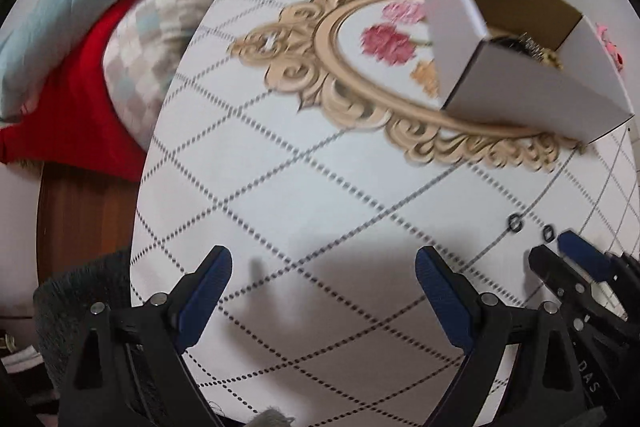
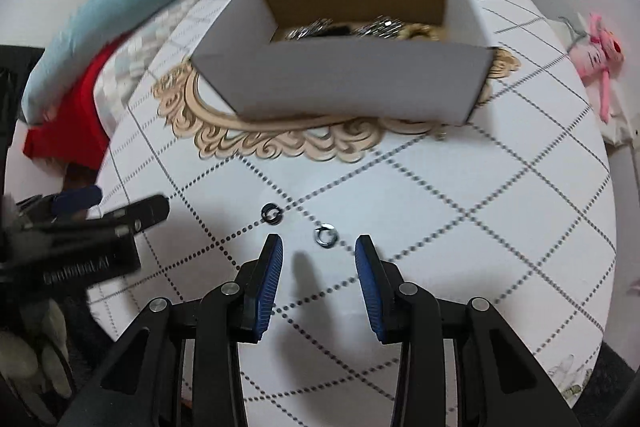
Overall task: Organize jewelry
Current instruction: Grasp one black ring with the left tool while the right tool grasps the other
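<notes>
Two rings lie on the bench (image 2: 440,227), well apart from the box (image 2: 344,83) that sits at the upper centre of the right wrist view. The silver ring (image 2: 325,235) rests just ahead of the right gripper (image 2: 319,259), roughly in line with the gap between its fingers (image 2: 272,267); the dark ring (image 2: 271,213) lies just to its upper left. The right fingers stand partly open with nothing between them. In the left wrist view, the left gripper (image 1: 320,283) hangs over bare bench at lower centre, its fingers spread wide and empty, with both rings off to the right edge of the frame. The box, open at the top, already holds a tangle of jewelry (image 2: 360,27). The step in hand appears to be the pick-up of a loose ring. The next move likely calls for the right gripper to lower until its fingers straddle the silver ring, then close on the thin band without skidding it across the smooth cloth.
</notes>
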Tool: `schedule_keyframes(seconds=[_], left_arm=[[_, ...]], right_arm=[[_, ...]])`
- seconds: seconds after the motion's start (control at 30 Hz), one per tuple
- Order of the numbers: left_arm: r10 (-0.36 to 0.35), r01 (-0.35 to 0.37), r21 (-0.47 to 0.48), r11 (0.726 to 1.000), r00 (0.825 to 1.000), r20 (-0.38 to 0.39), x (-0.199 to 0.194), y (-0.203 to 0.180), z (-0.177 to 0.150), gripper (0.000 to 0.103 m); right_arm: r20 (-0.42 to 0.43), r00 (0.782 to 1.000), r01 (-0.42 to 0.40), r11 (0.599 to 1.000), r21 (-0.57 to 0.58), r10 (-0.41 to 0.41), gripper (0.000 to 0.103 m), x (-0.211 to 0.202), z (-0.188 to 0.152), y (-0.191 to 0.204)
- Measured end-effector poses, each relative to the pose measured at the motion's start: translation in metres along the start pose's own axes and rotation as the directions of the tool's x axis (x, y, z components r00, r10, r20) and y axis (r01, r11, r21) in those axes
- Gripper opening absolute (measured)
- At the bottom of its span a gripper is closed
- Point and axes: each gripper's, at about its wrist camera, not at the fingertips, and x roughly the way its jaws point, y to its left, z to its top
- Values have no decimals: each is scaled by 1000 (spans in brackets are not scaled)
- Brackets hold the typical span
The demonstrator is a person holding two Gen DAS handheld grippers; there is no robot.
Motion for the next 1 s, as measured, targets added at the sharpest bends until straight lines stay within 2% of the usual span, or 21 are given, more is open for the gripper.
schedule_keyframes(seconds=[0.07,0.17,0.3,0.53,0.7,0.8,0.87,0.9,0.93,0.97,1.0], left_arm=[[4,-4,-2,1000,1000,-4,3,3,-1,94],[-4,4,5,1000,1000,4,3,-1,-1,94],[-46,45,41,998,998,31,-5,-18,0,94],[-133,130,114,985,991,16,-1,-62,6,93],[-169,161,172,972,985,31,-2,-88,8,93],[-173,164,209,964,985,26,0,-101,9,79],[-182,174,223,959,983,15,2,-107,8,54],[-173,163,237,958,985,25,1,-110,8,52],[-181,166,251,953,983,34,0,-113,8,41],[-183,167,259,951,982,38,-3,-116,8,26],[-186,169,265,949,982,40,-4,-119,8,18]], right_arm=[[20,999,40,999,-30,-40,36,1,-1,8],[22,997,81,996,-46,-80,0,2,0,11],[27,997,72,997,2,-72,0,-5,-3,-4],[62,997,27,986,162,-38,0,-36,-14,-55],[58,997,30,973,230,-44,0,-44,-14,-83],[55,997,45,968,247,-61,0,-44,-14,-87],[52,996,53,964,260,-69,0,-44,-14,-91],[51,996,54,964,262,-70,0,-44,-14,-92],[49,996,60,963,264,-75,0,-44,-13,-92],[48,996,62,962,266,-78,0,-44,-13,-92],[49,996,59,962,268,-75,1,-44,-12,-93]])
